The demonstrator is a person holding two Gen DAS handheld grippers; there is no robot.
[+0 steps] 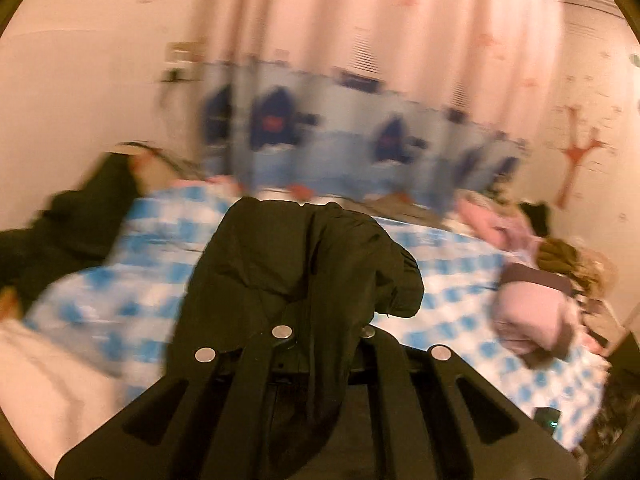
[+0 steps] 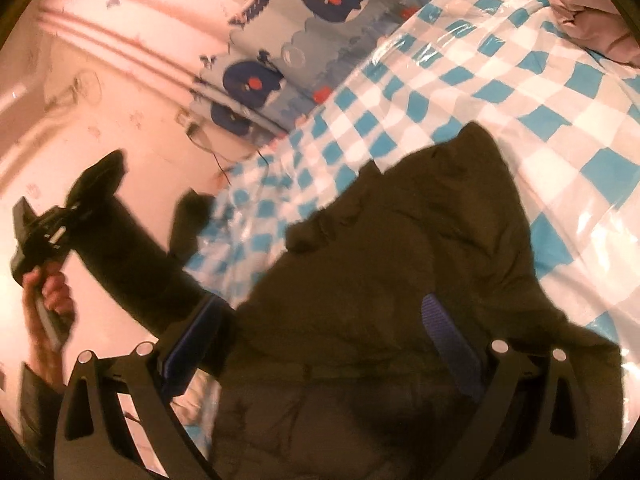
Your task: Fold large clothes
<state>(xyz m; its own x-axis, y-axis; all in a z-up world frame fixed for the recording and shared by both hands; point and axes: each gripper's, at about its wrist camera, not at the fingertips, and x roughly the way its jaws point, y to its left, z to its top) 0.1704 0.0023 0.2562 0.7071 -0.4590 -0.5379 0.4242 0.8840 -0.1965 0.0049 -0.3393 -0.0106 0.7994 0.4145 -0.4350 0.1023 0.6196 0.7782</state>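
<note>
A dark olive padded jacket (image 2: 400, 240) lies on the blue-and-white checked bed cover (image 2: 520, 80). In the left wrist view my left gripper (image 1: 324, 328) is shut on a fold of the jacket (image 1: 300, 248), which drapes over and hides its fingertips. The right wrist view shows that same left gripper (image 2: 104, 176) raised at the left in a person's hand (image 2: 52, 292), a sleeve stretching from it down to the jacket body. My right gripper (image 2: 320, 340) stands wide open low over the jacket, whose bulk fills the gap between the blue pads (image 2: 448, 336).
A whale-print curtain (image 1: 320, 120) hangs behind the bed against a pink wall. Pink folded clothes (image 1: 532, 312) and a brown fuzzy item (image 1: 560, 260) sit at the right of the bed. Another dark garment (image 1: 80, 216) lies at the left. A small dark device (image 1: 546, 420) rests near the cover's edge.
</note>
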